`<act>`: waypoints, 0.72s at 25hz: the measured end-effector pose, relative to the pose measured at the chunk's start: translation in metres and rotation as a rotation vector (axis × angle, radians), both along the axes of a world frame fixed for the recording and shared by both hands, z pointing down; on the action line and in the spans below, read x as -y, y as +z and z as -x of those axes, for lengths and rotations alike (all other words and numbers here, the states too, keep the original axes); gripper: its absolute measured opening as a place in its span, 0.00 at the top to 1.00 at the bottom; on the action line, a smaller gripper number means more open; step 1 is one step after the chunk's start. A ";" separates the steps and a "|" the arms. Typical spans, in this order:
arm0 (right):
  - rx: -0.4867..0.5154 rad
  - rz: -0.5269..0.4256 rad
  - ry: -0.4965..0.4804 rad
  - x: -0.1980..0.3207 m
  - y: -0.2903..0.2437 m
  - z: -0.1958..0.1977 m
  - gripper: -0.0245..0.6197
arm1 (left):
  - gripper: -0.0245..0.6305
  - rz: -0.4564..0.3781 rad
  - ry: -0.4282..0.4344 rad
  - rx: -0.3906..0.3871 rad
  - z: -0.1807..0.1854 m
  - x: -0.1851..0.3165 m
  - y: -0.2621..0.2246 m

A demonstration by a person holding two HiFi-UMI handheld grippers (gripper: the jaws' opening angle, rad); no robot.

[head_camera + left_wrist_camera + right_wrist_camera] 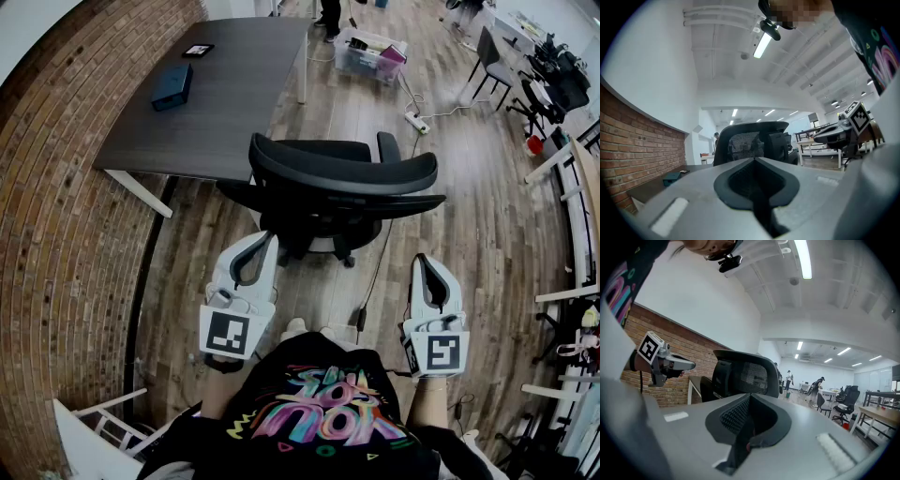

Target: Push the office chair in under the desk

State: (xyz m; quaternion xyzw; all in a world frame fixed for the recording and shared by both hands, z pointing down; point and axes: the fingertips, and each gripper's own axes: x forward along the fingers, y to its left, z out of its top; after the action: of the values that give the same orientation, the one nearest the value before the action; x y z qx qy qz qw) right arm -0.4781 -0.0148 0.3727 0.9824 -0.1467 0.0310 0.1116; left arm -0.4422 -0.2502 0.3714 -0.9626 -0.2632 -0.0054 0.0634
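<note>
A black office chair stands on the wood floor with its mesh backrest toward me, its seat just short of the near edge of the dark grey desk. My left gripper is shut and empty, a short way behind the backrest's left end. My right gripper is also shut and empty, behind the backrest's right end. Neither touches the chair. In the left gripper view the backrest rises beyond the closed jaws of the left gripper. The right gripper view shows the backrest ahead of the right gripper.
A brick wall runs along the left beside the desk. A blue box and a small dark device lie on the desk. A clear storage bin, a power strip and a floor cable lie nearby. Other chairs stand far right.
</note>
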 end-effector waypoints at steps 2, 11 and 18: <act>0.001 -0.001 0.006 0.000 0.000 -0.003 0.96 | 0.96 -0.017 -0.004 0.006 -0.002 0.003 0.003; -0.004 0.003 0.067 -0.005 -0.001 -0.007 0.96 | 0.96 -0.074 -0.005 -0.028 -0.008 0.015 0.005; 0.021 -0.030 0.056 -0.007 0.010 -0.016 0.84 | 0.87 -0.165 0.041 -0.040 -0.024 0.034 0.012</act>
State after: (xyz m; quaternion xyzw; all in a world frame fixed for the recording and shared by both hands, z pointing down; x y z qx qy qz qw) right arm -0.4619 -0.0083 0.3831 0.9873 -0.1207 0.0421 0.0945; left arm -0.4183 -0.2847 0.3834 -0.9485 -0.2802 -0.0067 0.1476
